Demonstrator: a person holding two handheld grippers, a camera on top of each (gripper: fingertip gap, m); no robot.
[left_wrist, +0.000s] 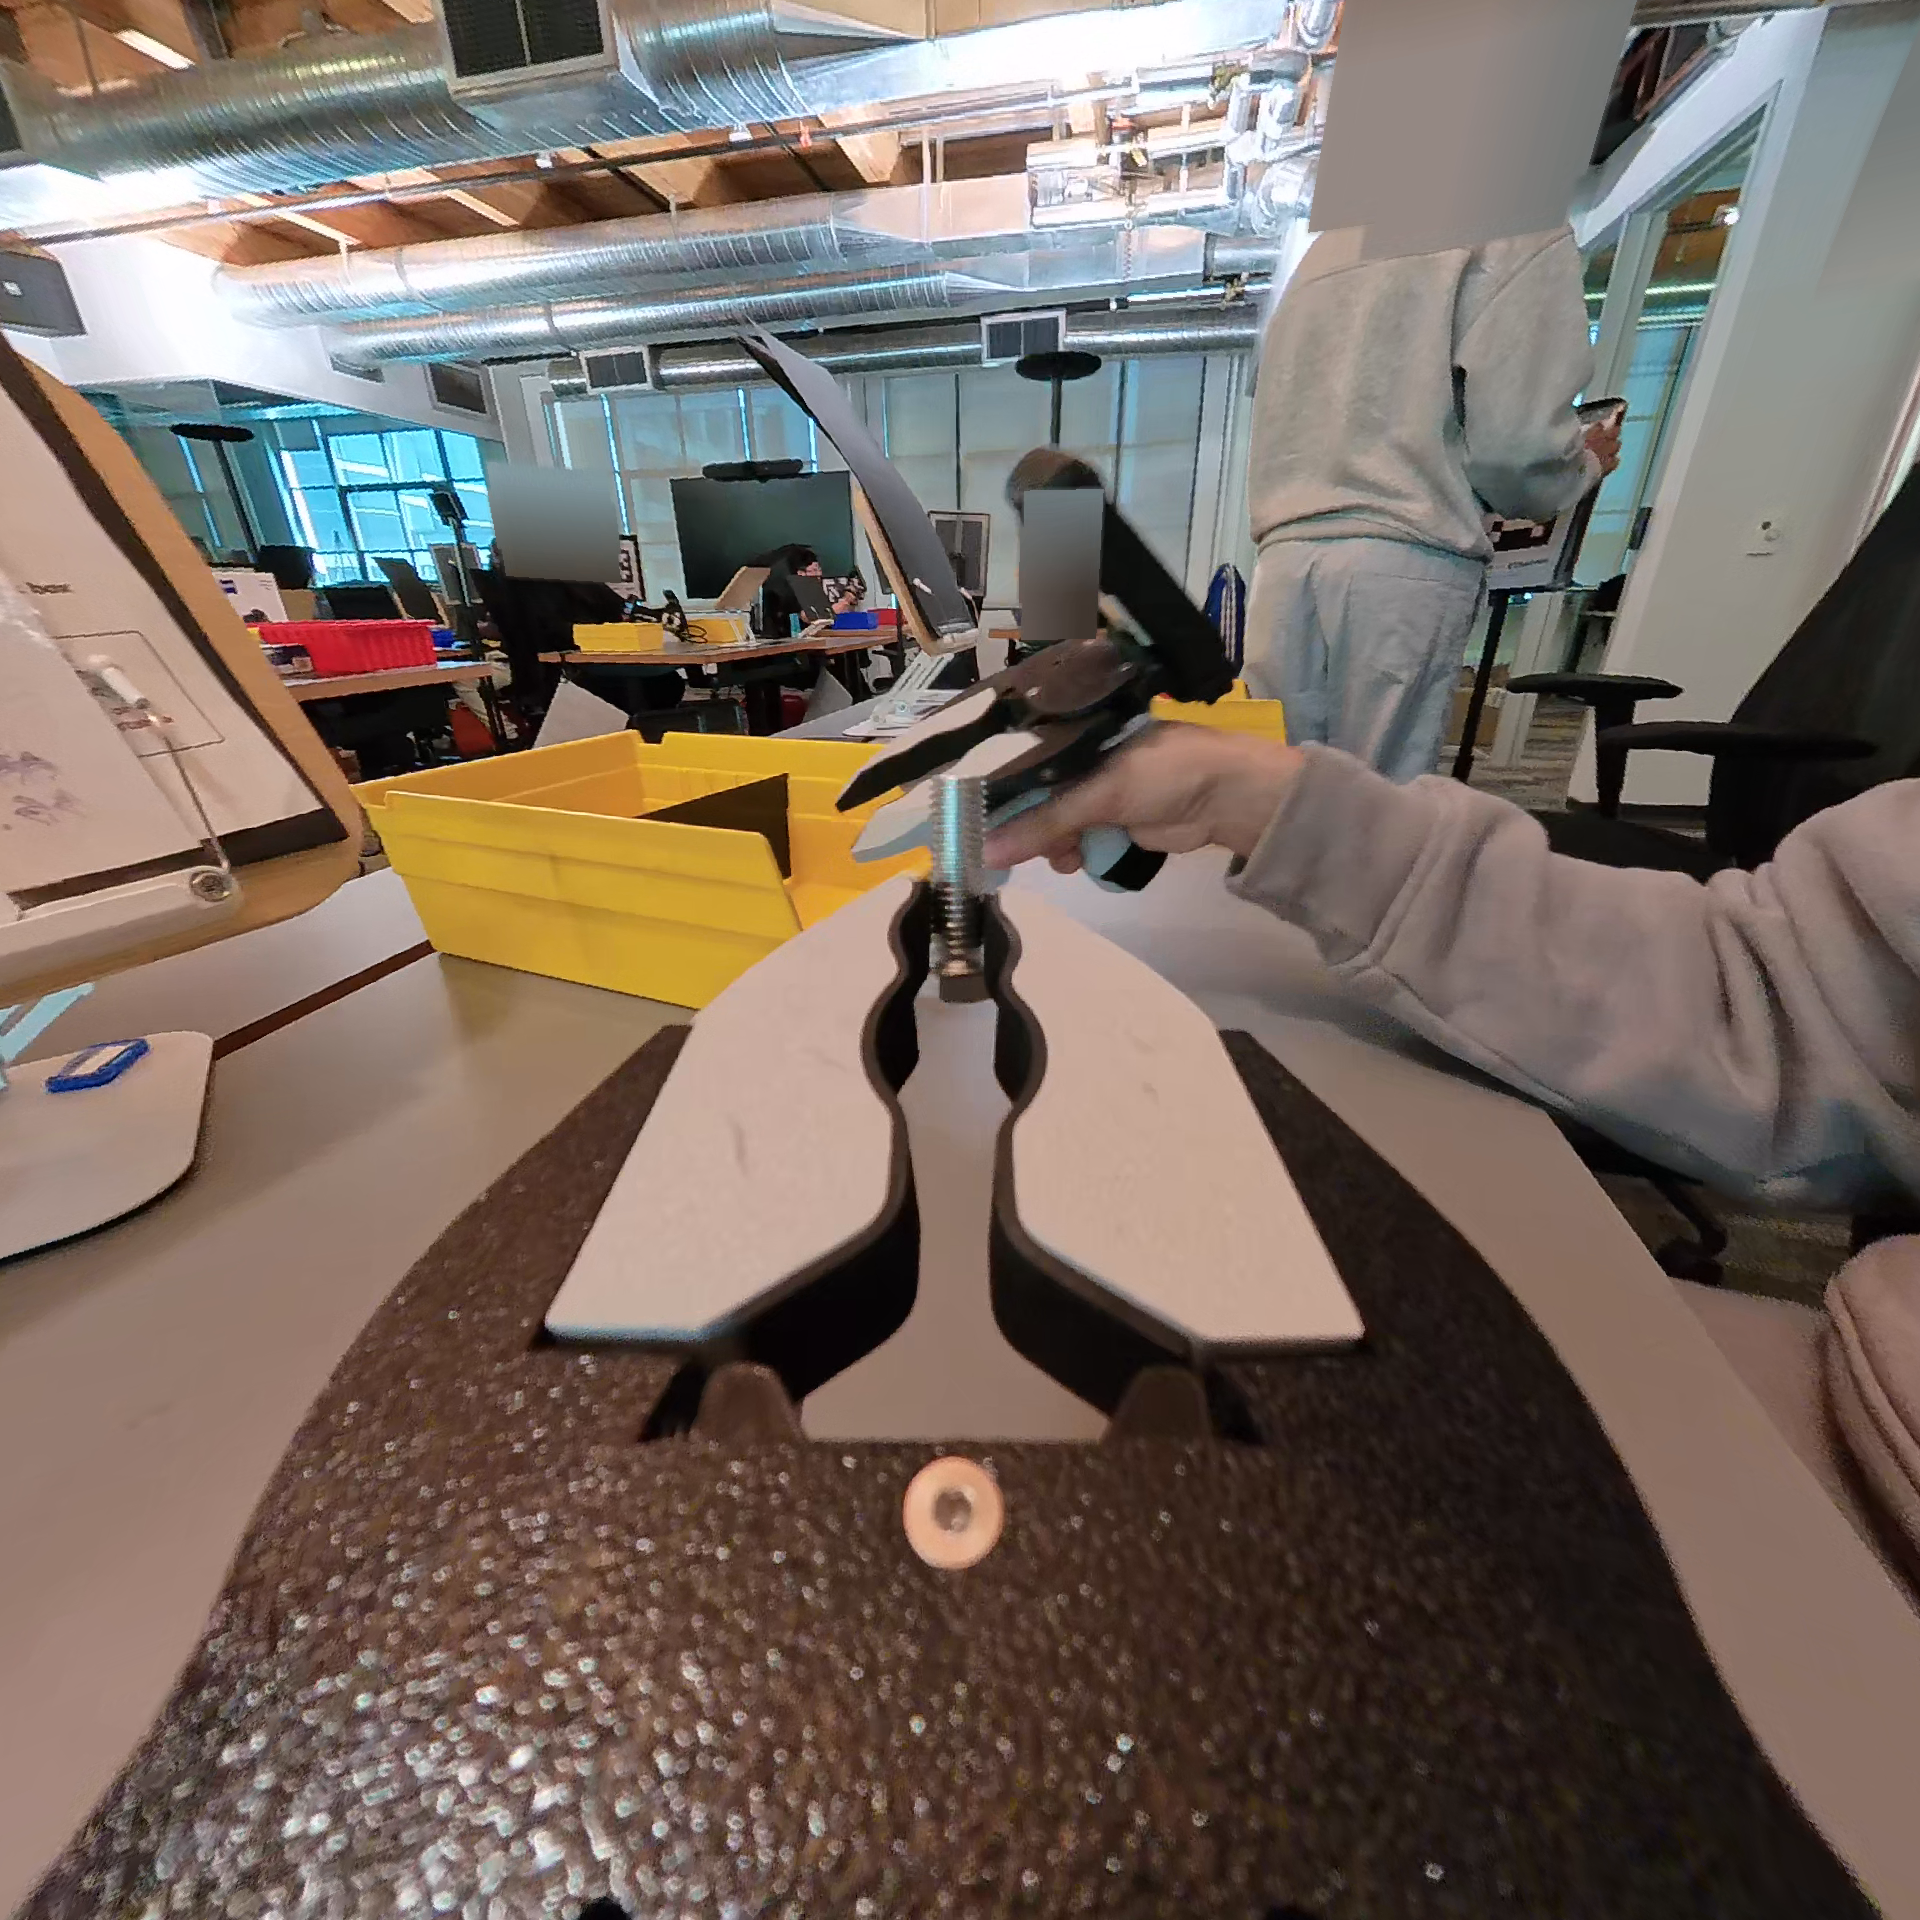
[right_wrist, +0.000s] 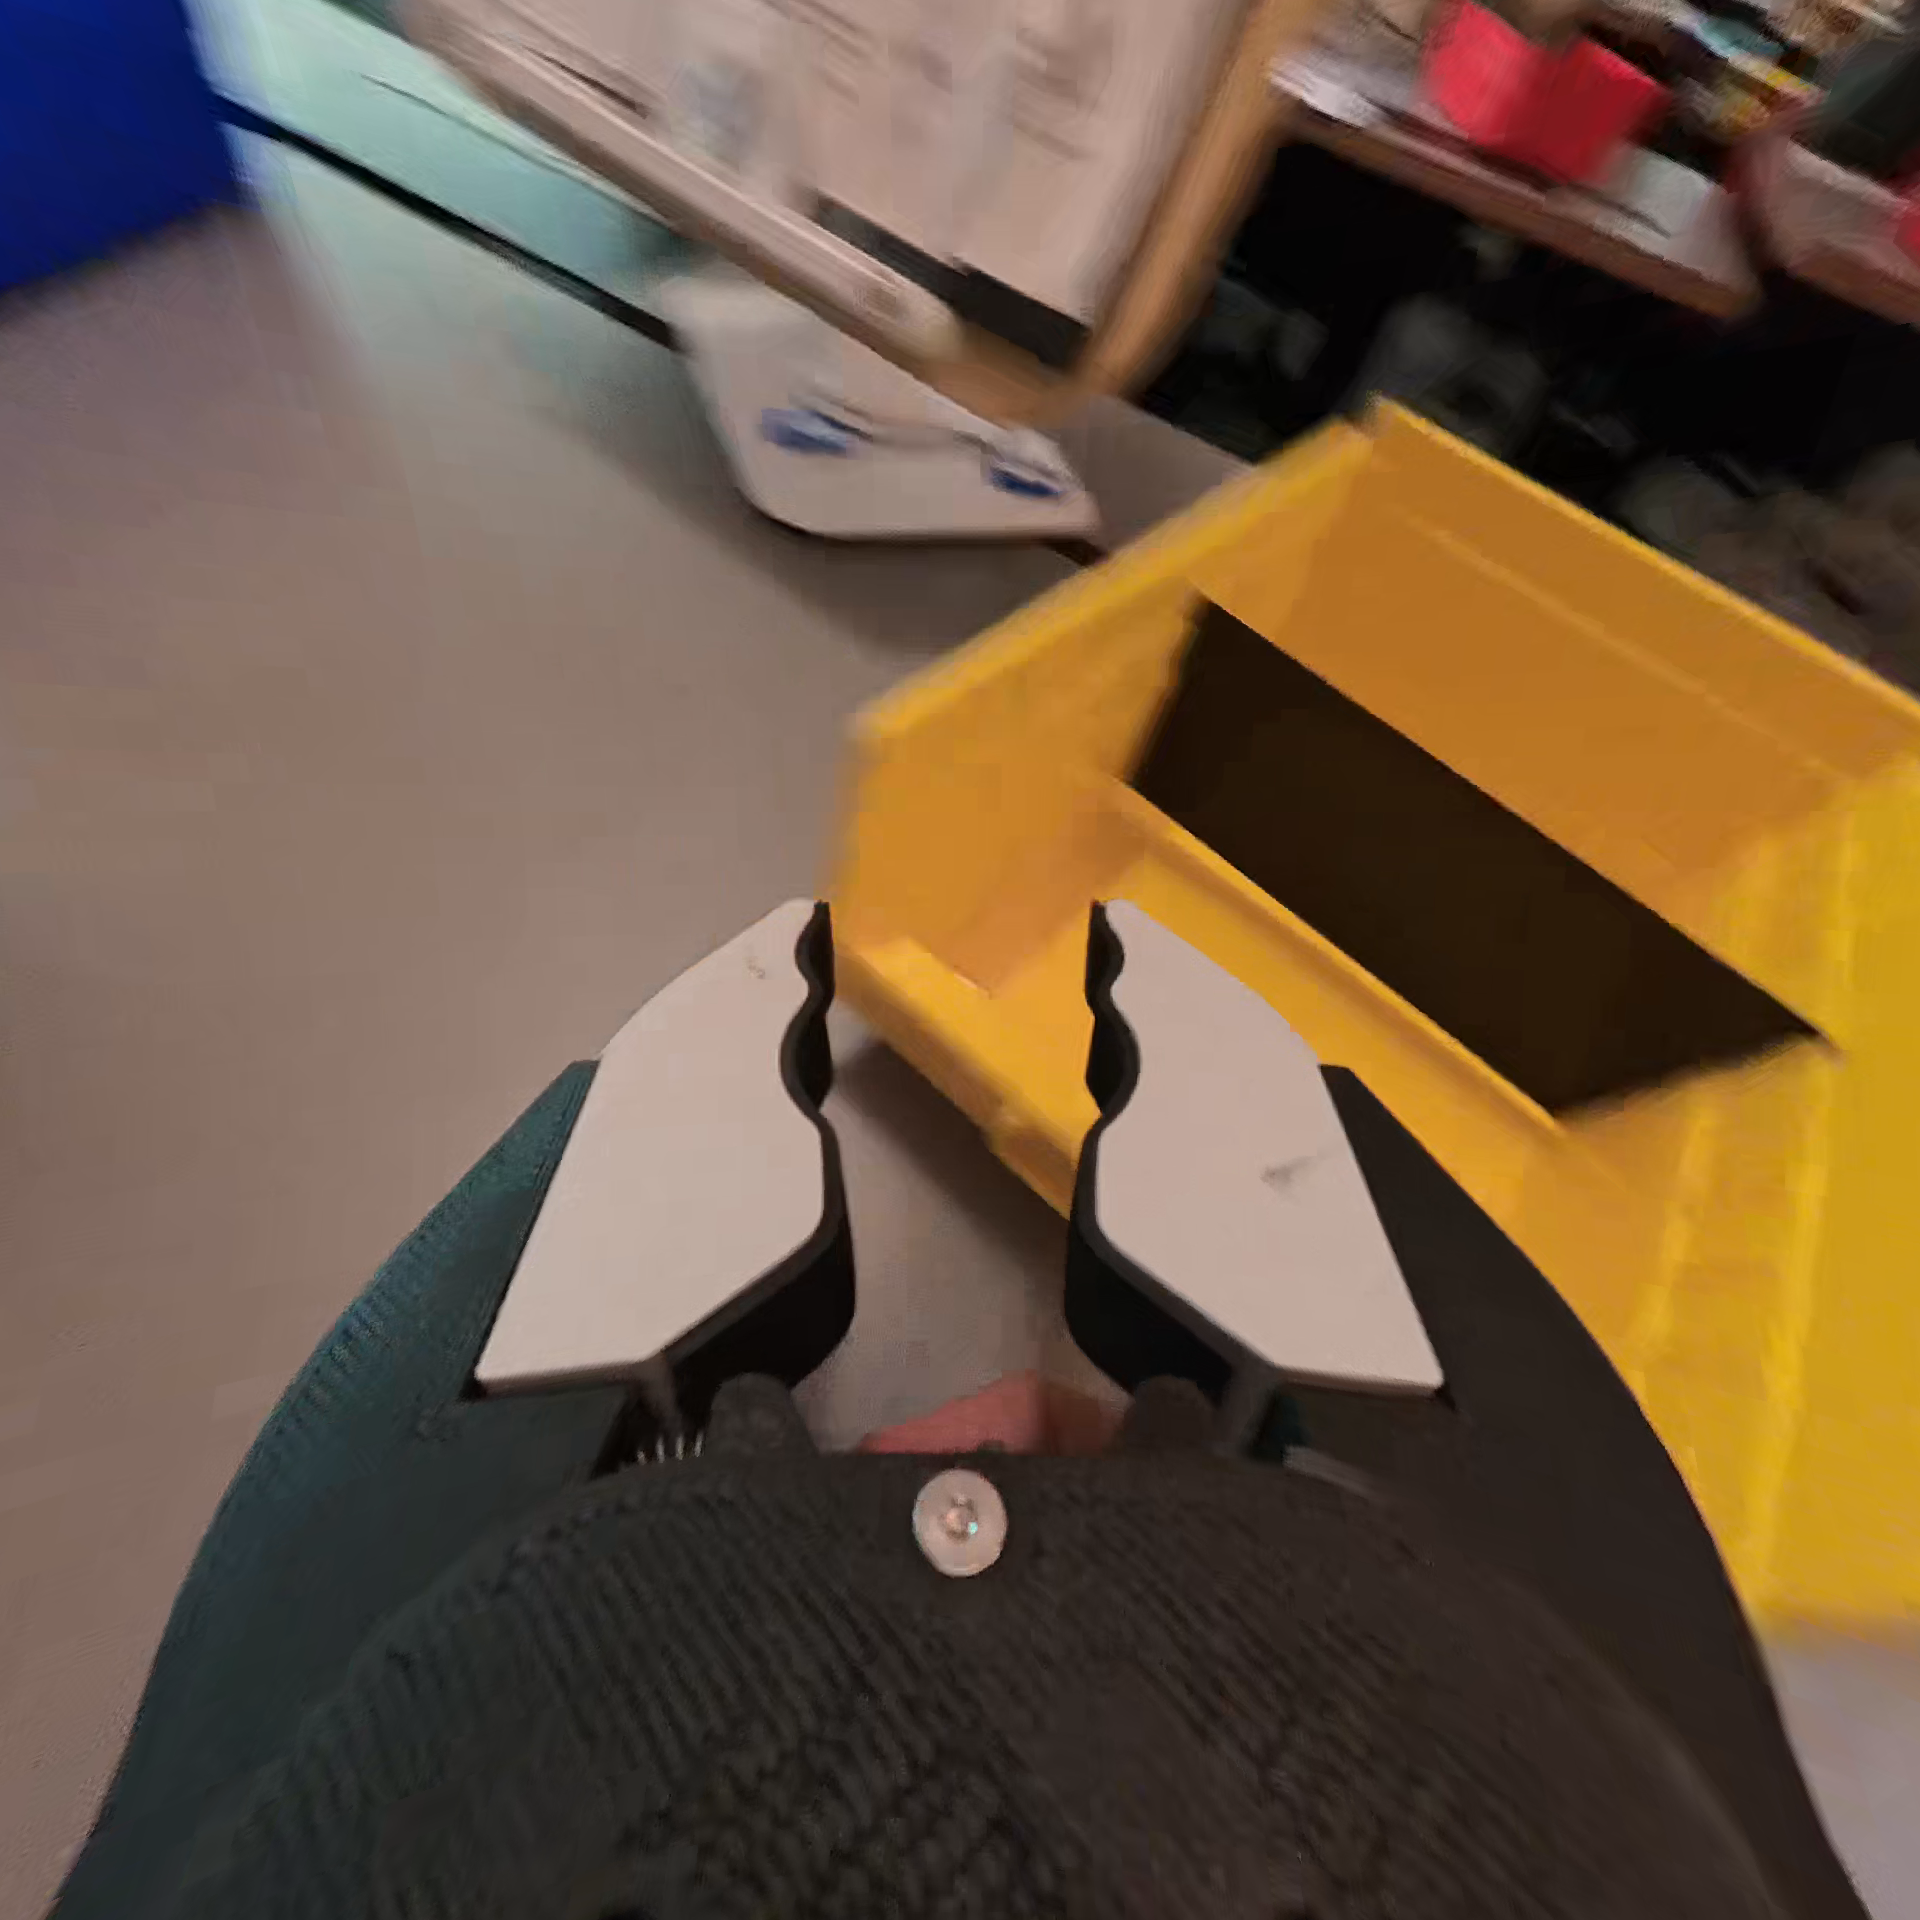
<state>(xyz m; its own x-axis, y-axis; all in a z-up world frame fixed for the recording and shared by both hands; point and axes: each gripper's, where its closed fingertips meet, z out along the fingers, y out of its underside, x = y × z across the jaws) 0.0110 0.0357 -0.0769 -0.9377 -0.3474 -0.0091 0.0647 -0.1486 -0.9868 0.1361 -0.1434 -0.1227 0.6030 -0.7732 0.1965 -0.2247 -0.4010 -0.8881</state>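
Observation:
My left gripper (left_wrist: 958, 935) is shut on a silver bolt (left_wrist: 961, 831). It holds the bolt upright above the grey table (left_wrist: 312, 1195), with the head down between the fingertips and the threaded shank sticking up. My right gripper (left_wrist: 852, 828), held by a hand in a grey sleeve, hovers just behind the top of the bolt with its jaws apart. In the right wrist view my right gripper (right_wrist: 958, 914) is open and empty, above the near corner of a yellow bin (right_wrist: 1039, 831). The bolt does not show in that view, which is blurred.
The yellow bin (left_wrist: 582, 894) with a black divider (left_wrist: 743, 816) stands on the table beyond the bolt. A tilted board on a white stand (left_wrist: 104, 1122) is at the left. A person in grey (left_wrist: 1403, 468) stands at the back right. An office chair (left_wrist: 1766, 748) is at the right. One gripper's finger ends stand about 25 cm off the other's.

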